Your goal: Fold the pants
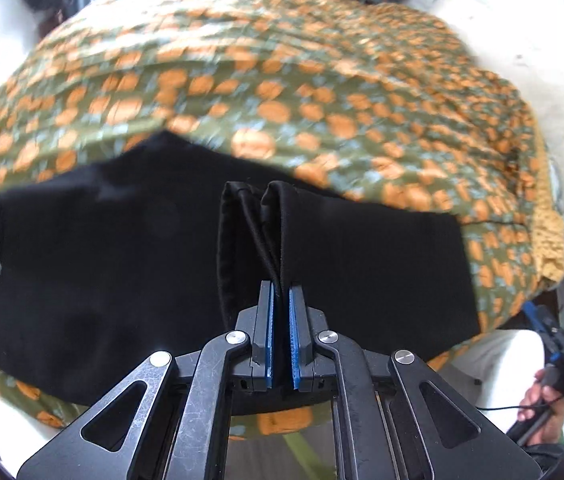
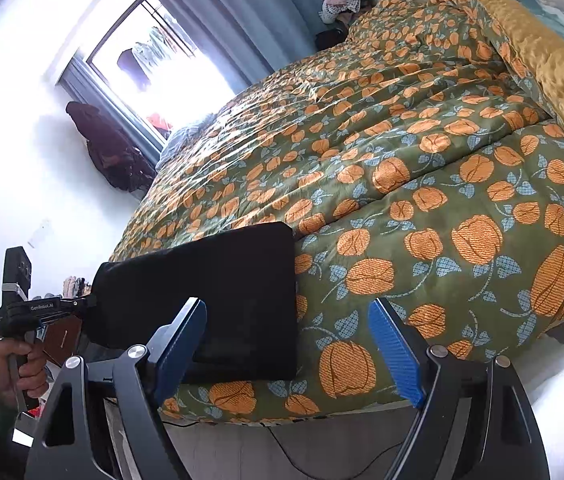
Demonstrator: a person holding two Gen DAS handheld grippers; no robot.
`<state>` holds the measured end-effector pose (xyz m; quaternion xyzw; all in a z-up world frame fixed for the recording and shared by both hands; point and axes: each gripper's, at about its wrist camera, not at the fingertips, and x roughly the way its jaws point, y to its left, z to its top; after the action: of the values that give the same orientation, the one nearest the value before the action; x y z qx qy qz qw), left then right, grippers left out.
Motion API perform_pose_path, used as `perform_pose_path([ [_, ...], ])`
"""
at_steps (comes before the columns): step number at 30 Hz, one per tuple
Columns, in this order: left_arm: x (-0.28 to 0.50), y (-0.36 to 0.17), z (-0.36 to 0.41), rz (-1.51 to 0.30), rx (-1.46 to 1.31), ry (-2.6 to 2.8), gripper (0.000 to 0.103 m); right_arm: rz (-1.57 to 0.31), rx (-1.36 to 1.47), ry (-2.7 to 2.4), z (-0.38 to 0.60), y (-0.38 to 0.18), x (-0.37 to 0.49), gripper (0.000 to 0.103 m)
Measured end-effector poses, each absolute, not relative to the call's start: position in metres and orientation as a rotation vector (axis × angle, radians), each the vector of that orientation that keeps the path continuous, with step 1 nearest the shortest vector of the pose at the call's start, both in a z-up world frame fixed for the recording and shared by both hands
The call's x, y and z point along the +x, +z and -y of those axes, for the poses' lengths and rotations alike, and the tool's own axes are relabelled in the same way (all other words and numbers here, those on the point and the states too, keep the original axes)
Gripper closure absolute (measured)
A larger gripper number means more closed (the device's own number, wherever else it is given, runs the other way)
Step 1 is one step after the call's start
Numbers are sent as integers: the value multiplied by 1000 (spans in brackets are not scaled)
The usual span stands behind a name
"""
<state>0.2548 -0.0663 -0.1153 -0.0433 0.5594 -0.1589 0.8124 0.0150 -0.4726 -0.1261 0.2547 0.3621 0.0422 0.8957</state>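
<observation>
While I look through the left wrist camera, my left gripper is clenched on a bunched edge of the black pants. From that pinch the folded pants spread ahead and to both sides, lying on the flowered quilt near its front edge.

Through the right wrist camera, my right gripper is spread wide and grasps nothing. The pants lie ahead and left of its fingers, long axis running leftward toward the left gripper, which pinches their far left end. I judge the right hand nearer the free right edge.
</observation>
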Motion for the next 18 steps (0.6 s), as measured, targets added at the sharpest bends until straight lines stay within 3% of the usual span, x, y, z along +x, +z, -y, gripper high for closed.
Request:
perform_pose_path([
  [3,254,-146,69,-1231,-85,-322,98,-778,471,137,458,-127,28,20],
  [10,252,-155,78,-1195,-31,-322,97,-824,228,354,401,-120,91,20],
  [13,250,-158,72,-1196,-36,-327,97,-899,162,409,382,-147,127,20],
  [16,250,-159,72,-1198,-36,-341,95,-1108,214,418,380,-196,160,20],
  [18,250,-157,73,-1198,-24,-345,93,-1082,212,416,383,-188,160,20],
])
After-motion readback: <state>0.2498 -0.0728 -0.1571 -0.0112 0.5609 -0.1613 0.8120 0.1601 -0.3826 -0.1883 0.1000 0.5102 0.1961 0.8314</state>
